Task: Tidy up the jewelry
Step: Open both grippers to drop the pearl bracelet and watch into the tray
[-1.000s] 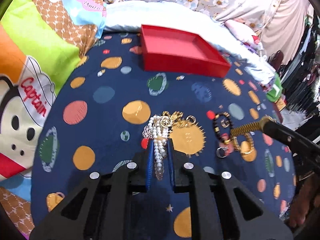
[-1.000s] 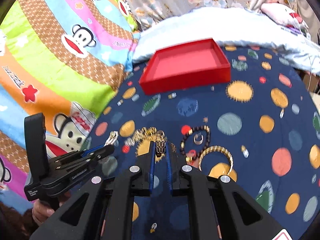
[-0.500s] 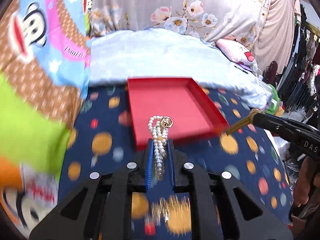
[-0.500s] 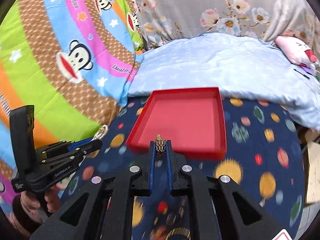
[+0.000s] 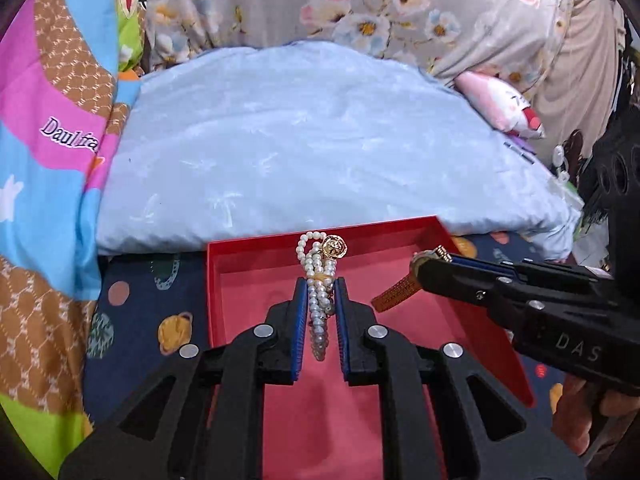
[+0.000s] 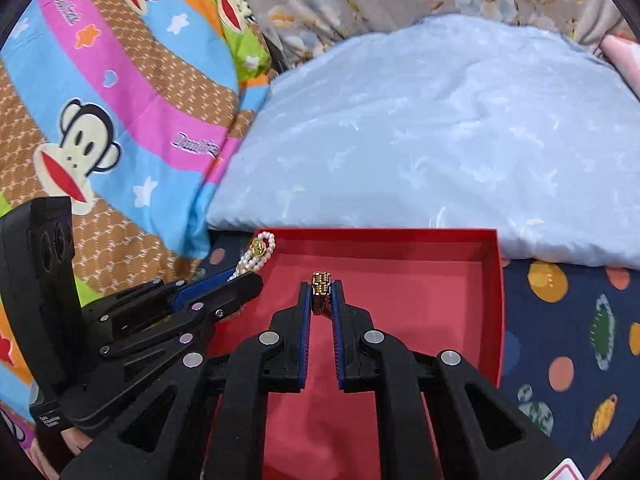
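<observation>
Pearl bracelet (image 5: 318,304), light, limp and slippery, hangs pinched mid-strand in the left hand-held gripper (image 5: 320,284) over the red tray (image 5: 492,332); at 3 o'clock the right hand-held gripper (image 6: 322,292) clamps a gold mesh bracelet (image 6: 322,292).

The near end of the red tray (image 5: 448,236) is hidden by gripper bodies. The gold band's (image 5: 394,296) upper end is covered by the right gripper (image 5: 430,264).

left claw (image 5: 321,286) — black frame, blue pads, silver screws | right claw (image 6: 322,291) — same build, white "DAS" lettering on its side
</observation>
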`<state>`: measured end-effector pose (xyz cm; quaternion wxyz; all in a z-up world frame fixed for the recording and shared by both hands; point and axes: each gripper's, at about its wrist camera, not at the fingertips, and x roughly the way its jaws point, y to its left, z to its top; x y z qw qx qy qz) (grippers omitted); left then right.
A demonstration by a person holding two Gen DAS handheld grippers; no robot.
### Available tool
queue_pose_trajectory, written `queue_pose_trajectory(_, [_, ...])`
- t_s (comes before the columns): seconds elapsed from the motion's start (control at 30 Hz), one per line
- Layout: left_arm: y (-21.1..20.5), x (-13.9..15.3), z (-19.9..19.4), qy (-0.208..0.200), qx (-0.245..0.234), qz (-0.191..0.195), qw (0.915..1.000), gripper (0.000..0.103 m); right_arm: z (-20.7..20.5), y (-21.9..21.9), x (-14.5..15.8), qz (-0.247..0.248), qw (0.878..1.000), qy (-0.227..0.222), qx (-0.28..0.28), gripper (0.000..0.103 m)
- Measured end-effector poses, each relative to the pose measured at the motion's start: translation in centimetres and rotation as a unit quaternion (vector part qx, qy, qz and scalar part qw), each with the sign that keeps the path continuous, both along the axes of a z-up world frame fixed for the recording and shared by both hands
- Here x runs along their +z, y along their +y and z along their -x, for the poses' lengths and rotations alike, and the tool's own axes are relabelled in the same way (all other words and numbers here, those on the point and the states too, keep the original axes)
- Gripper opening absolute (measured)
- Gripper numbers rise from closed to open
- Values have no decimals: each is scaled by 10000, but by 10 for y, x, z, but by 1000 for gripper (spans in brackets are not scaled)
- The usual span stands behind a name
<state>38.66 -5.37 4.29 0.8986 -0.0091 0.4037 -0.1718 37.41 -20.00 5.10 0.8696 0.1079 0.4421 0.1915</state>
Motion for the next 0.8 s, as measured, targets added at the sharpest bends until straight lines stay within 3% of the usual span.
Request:
queue_pose_trajectory(0.17, [-3,-30,-28,333,17,-139,9993,13,-24,-4,-27,656,9975,202,-140,10])
queue_pose_trajectory(0.23, [-3,-36,-29,351,77,-208,9991,17,-24,-9,-30,961,9949,128,-276,22])
queue_pose_trajectory(0.3, [2,-35,-29,340,249,-207,9989,43,-23,-17,-30,1176,9920,18,-469,29])
queue_pose_trajectory(0.33, [7,-31,-27,283,422,-167,9986,63,-17,-24,-27,1223,9906,-54,-609,29])
queue_pose_trajectory(0.37, [13,-27,-23,210,585,-107,9980,71,-13,-27,-25,1217,9902,-86,-674,29])
queue_pose_trajectory(0.5, [35,-4,1,118,810,141,9965,74,30,-38,-5,1322,9868,-374,-857,31])
queue_pose_trajectory(0.57, [44,5,21,105,865,188,9960,75,62,-37,6,1504,9829,-563,-902,37])
queue_pose_trajectory(0.63, [51,12,51,85,894,31,9960,75,100,-34,14,1585,9808,-722,-881,43])
queue_pose_trajectory(0.8, [57,14,128,113,819,-277,9962,75,193,-31,20,1275,9852,-713,-893,44])
